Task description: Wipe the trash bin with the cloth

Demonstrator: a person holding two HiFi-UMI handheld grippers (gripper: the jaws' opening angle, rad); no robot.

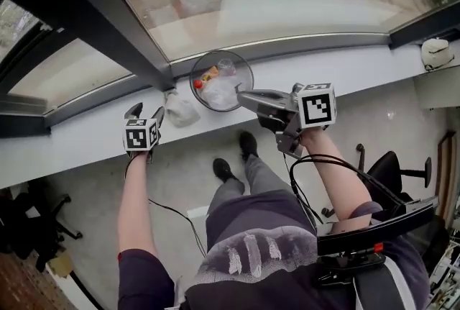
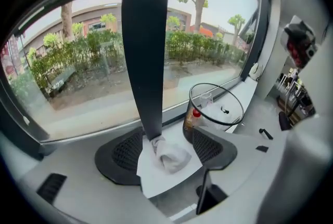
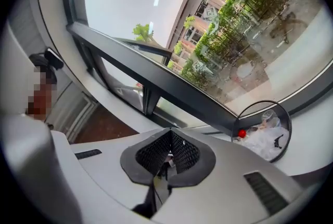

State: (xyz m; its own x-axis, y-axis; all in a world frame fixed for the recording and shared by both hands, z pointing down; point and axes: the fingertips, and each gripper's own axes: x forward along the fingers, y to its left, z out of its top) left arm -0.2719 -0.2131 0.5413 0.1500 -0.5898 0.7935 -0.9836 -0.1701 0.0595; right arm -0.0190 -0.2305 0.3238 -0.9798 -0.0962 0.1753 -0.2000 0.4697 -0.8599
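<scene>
While a person stands at a long pale window sill (image 1: 86, 143), a clear trash bin (image 1: 221, 80) with a black rim sits upright on it, holding crumpled waste. The right gripper (image 1: 244, 96) hangs just beside the bin's rim, jaws pressed together on nothing. The left gripper (image 1: 146, 114) points down at the sill, jaws spread. A crumpled white cloth (image 1: 180, 111) lies on the sill just beyond them, near the bin.
</scene>
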